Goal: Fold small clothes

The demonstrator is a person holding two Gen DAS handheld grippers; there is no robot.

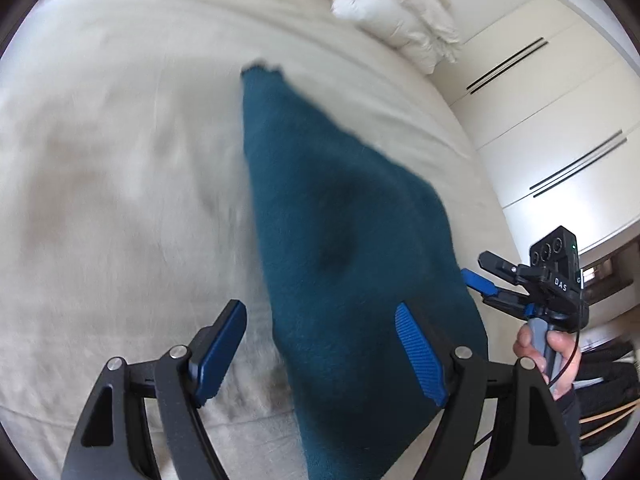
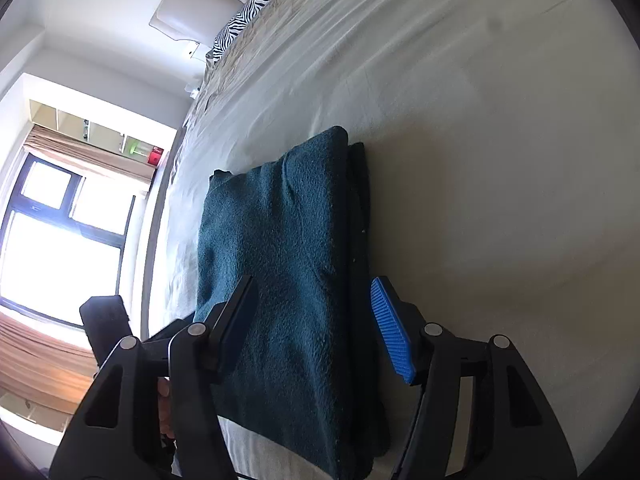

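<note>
Cloth: a teal fleece garment [image 2: 280, 248] lies folded in a thick flat stack on the bed [image 2: 480, 140], its long edges running away from the right wrist camera; a darker layer shows along its right edge.
Cloth vs right gripper: the near end of the stack sits between the two spread fingers of the right gripper [image 2: 316, 328]; the left finger overlaps the cloth's left edge, and the blue ribbed pad [image 2: 390, 330] of the right finger stands just beside the dark right edge, apart from it.
Right gripper state: released, jaws wide, clamping nothing.
Cloth vs left gripper: in the left wrist view the teal garment [image 1: 340, 240] reaches from between the fingers away across the bed [image 1: 120, 160]; the picture is motion-blurred.
Left gripper state: the left gripper [image 1: 320, 352] is spread wide; its right finger lies over the cloth, the left finger off it over the sheet. No grasp.
Hand pose: the person's right hand [image 1: 540, 352] wraps the grey handle of the right gripper [image 1: 484, 280], seen at the cloth's right edge.
Surroundings: a white pillow [image 1: 396, 12] at the head of the bed, a zebra-print pillow [image 2: 244, 16], a bright window [image 2: 60, 232].
</note>
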